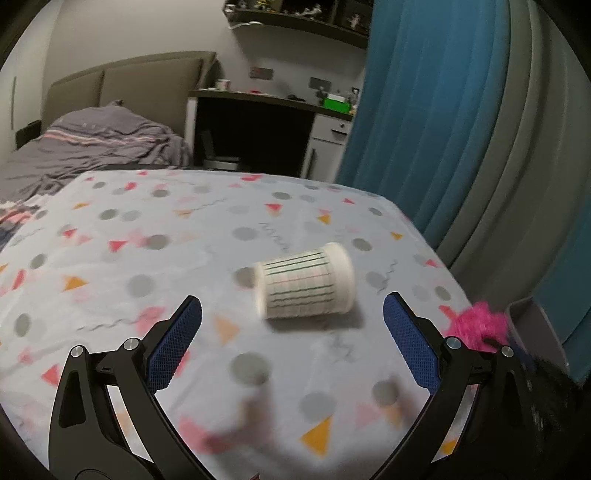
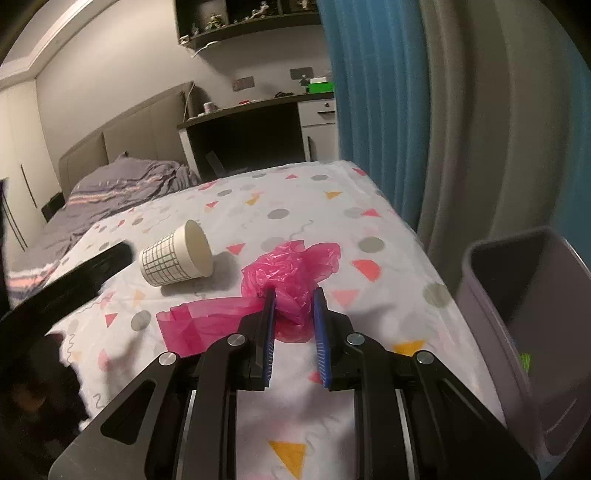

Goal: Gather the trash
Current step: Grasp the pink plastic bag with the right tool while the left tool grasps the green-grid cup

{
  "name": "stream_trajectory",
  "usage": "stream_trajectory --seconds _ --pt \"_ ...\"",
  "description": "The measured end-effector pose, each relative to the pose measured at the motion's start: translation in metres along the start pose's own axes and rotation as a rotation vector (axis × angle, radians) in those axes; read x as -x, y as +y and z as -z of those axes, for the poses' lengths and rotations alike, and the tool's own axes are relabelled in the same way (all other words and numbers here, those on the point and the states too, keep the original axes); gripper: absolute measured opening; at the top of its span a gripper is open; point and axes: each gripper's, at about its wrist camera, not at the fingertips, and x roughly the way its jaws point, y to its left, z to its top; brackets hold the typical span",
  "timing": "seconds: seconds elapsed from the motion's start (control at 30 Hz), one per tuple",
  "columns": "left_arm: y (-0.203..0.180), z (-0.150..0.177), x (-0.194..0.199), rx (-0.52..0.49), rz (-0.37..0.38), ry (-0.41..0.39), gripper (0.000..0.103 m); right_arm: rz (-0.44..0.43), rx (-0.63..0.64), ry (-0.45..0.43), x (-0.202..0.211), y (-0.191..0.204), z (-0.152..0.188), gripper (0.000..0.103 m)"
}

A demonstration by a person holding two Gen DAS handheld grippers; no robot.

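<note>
While right gripper pinches pink bag, cup lies ahead of wide-open left gripper.

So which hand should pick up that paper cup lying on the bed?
Probably the left. The left gripper is open with the paper cup just ahead of it, while the right gripper is shut on the pink plastic bag.

In the left wrist view the paper cup at centre is smeared by motion, its grid lines streaked. At the right edge the pink plastic bag shows only as a fuzzy tuft, and the grey bin behind it is mostly cut off. In the right wrist view, figurines on the shelf at the top are too small to identify.
</note>
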Motion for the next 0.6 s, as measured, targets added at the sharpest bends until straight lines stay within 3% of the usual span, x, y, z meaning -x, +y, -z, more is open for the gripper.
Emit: stream_trajectory --seconds 0.27,0.43,0.6 --pt "-0.023 -0.009 -0.047 -0.023 -0.033 0.074 0.097 -0.021 -0.061 -0.007 0.012 -0.026 0.01 0.02" --pt "-0.019 -0.011 -0.065 -0.012 -0.06 0.105 0.097 -0.037 -0.071 -0.014 0.013 -0.032 0.011 0.02" --pt "-0.009 -0.01 -0.078 0.033 -0.032 0.142 0.097 -0.055 -0.078 -0.009 0.011 -0.033 0.013 0.02"
